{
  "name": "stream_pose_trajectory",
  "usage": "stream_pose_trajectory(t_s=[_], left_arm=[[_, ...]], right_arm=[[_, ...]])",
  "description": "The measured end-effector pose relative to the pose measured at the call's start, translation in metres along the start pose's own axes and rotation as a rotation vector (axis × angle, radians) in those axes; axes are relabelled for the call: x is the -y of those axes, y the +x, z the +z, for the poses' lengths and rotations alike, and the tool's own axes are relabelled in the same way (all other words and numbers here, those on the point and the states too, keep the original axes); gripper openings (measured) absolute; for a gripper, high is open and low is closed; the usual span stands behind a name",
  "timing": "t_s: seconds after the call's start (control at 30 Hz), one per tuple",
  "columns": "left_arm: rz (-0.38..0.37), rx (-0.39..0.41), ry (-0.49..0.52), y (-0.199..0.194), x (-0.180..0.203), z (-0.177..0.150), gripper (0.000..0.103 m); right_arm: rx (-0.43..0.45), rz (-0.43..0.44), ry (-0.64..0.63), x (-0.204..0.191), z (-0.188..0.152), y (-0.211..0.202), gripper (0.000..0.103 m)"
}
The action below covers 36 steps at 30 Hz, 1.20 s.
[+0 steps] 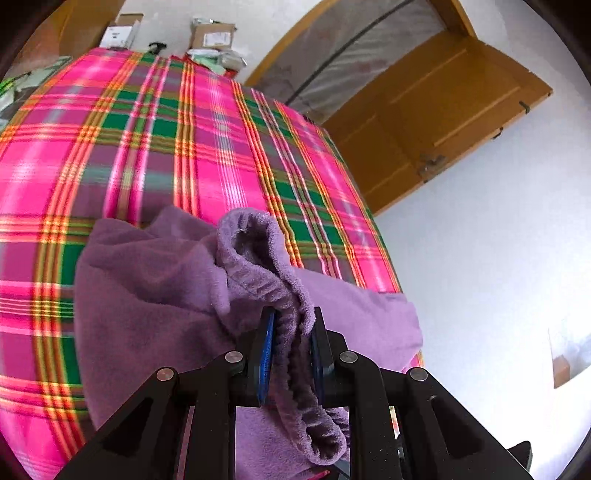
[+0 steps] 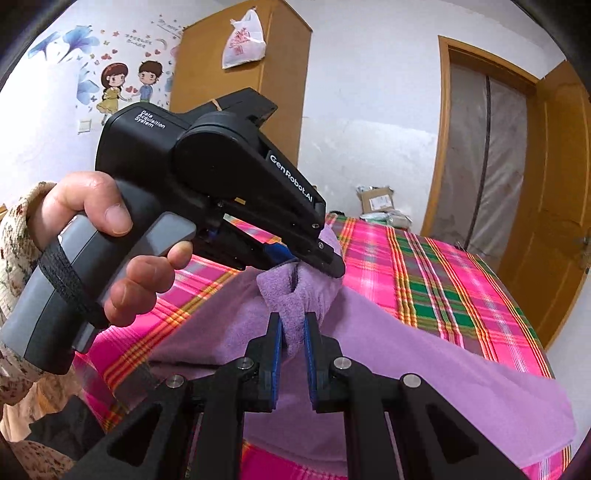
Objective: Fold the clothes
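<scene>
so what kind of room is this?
Most likely a home bedroom: a bed under a pink plaid bedspread, a wooden wardrobe with cartoon wall stickers beside it, and a wooden door. A purple fleece garment lies on the bed.

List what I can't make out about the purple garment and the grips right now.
- Purple garment: its type and full outline; near part hidden behind the left gripper, left wrist view.
- Its lower hem: cut off behind the right gripper, right wrist view.
- Plaid bedcover: motion-blurred.
- Boxes: labels too small.
</scene>
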<state>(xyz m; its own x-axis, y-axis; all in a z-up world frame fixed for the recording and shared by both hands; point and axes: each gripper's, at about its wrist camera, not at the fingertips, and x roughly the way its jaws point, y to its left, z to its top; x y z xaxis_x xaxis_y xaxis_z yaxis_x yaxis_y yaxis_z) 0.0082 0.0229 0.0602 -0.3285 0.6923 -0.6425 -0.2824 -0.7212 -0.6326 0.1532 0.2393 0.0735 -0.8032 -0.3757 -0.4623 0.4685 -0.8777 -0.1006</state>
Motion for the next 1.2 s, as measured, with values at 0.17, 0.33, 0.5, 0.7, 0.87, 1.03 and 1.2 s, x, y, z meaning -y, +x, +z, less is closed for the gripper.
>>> stream_pose_trajectory(t_s=[0.17,0.33,0.5,0.7,0.87,1.03,1.2], left_arm=[[0.001,-0.039,-0.015,0.022,-0.003,-0.004,0.018],[0.005,-0.053,-0.016,0.03,-0.006,-0.009,0.019],[0.003,-0.037,-0.002,0.026,-0.007,-0.013,0.024],[0.019,0.04,0.004,-0.004,-0.014,-0.023,0.029],[0.052,0.094,-0.035,-0.028,-0.035,-0.035,0.029],[0.093,0.105,-0.08,-0.041,-0.06,-0.05,0.029],[0.112,0.109,-0.095,-0.047,-0.074,-0.059,0.029]], right_arm=[[-0.038,-0.003,0.01,0.01,-0.01,0.014,0.012],[-0.062,-0.002,0.029,0.019,-0.019,0.024,0.012],[-0.088,-0.003,0.038,0.022,-0.026,0.029,0.012],[-0.12,0.001,0.055,0.021,-0.033,0.023,0.013],[-0.148,0.014,0.11,0.033,-0.039,0.024,0.015],[-0.168,0.022,0.127,0.041,-0.042,0.016,0.017],[-0.172,0.022,0.205,0.063,-0.042,0.005,0.02]])
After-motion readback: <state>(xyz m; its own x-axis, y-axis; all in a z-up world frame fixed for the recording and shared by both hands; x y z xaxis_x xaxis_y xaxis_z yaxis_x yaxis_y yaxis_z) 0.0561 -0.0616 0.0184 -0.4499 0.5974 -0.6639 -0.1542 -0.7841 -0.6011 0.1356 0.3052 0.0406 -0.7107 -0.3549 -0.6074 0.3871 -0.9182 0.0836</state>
